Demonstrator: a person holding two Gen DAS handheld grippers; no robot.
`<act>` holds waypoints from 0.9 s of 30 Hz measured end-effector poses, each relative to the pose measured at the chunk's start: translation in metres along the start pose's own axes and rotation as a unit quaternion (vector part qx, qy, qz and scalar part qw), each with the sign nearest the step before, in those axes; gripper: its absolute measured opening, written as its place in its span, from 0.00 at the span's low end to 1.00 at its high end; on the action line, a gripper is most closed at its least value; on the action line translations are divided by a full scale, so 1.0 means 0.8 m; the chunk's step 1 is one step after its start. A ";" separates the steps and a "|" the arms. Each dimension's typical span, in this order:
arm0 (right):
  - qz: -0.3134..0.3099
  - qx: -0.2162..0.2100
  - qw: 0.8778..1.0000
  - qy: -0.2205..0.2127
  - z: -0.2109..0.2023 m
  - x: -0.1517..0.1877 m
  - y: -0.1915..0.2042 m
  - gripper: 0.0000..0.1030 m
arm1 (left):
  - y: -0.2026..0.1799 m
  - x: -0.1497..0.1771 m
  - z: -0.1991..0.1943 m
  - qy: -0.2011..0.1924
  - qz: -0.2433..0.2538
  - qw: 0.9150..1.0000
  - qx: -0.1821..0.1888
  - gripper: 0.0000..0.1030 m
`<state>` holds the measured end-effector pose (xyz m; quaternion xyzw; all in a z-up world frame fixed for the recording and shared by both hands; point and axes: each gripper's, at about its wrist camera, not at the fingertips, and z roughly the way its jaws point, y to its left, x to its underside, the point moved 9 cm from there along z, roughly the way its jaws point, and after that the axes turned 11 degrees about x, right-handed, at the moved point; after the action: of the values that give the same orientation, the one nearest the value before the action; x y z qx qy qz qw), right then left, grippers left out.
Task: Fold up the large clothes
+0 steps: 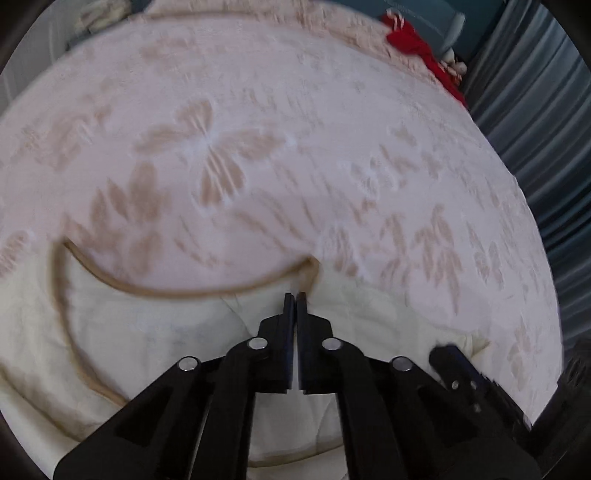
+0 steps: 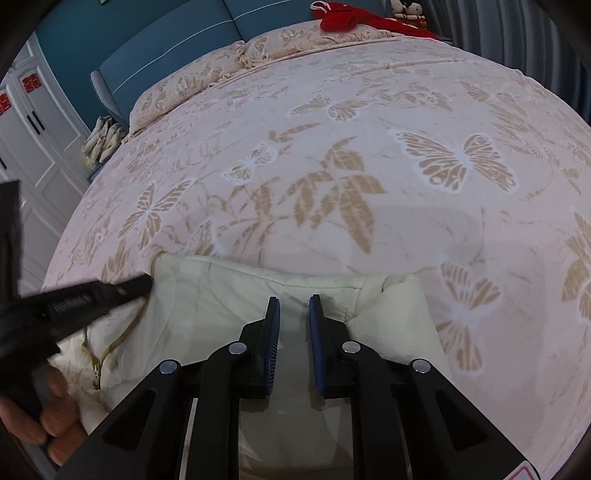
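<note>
A cream padded garment [image 2: 221, 306] with a tan zipper [image 2: 110, 343] lies on the near part of the bed. In the left wrist view the garment [image 1: 155, 332] shows a tan-trimmed edge [image 1: 184, 290]. My left gripper [image 1: 295, 295] is shut, its tips at the garment's edge where the trim ends; whether cloth is pinched is hidden. It also shows in the right wrist view [image 2: 142, 284] at the garment's left corner. My right gripper [image 2: 294, 301] is open and empty above the garment's middle. It appears at the lower right of the left wrist view [image 1: 443, 350].
The bed is covered by a pink spread with tan butterflies [image 2: 369, 166]. Pillows [image 2: 207, 85] and a red cloth [image 2: 343, 16] lie at the head. A blue headboard [image 2: 177, 44], a white wardrobe [image 2: 33, 140] on the left and grey curtains [image 1: 535, 129] on the right surround it.
</note>
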<state>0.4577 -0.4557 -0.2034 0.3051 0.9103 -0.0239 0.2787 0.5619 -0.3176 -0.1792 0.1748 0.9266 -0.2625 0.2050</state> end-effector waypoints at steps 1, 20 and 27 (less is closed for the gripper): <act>-0.005 0.006 1.000 0.000 0.003 0.002 0.000 0.11 | 0.000 -0.007 -0.009 -0.015 0.011 1.000 -0.011 0.00; -0.023 0.040 0.999 -0.011 -0.014 0.000 0.000 0.12 | 0.058 0.018 -0.072 -0.065 0.023 0.994 -0.083 0.07; -0.118 -0.080 0.990 -0.003 -0.070 0.040 0.155 0.15 | 0.132 0.039 -0.143 -0.060 0.033 0.988 -0.140 0.28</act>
<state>0.4794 -0.3252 -0.1569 0.1722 0.9381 0.0152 0.3001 0.5477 -0.1624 -0.1486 0.1588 0.9338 -0.1330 0.2917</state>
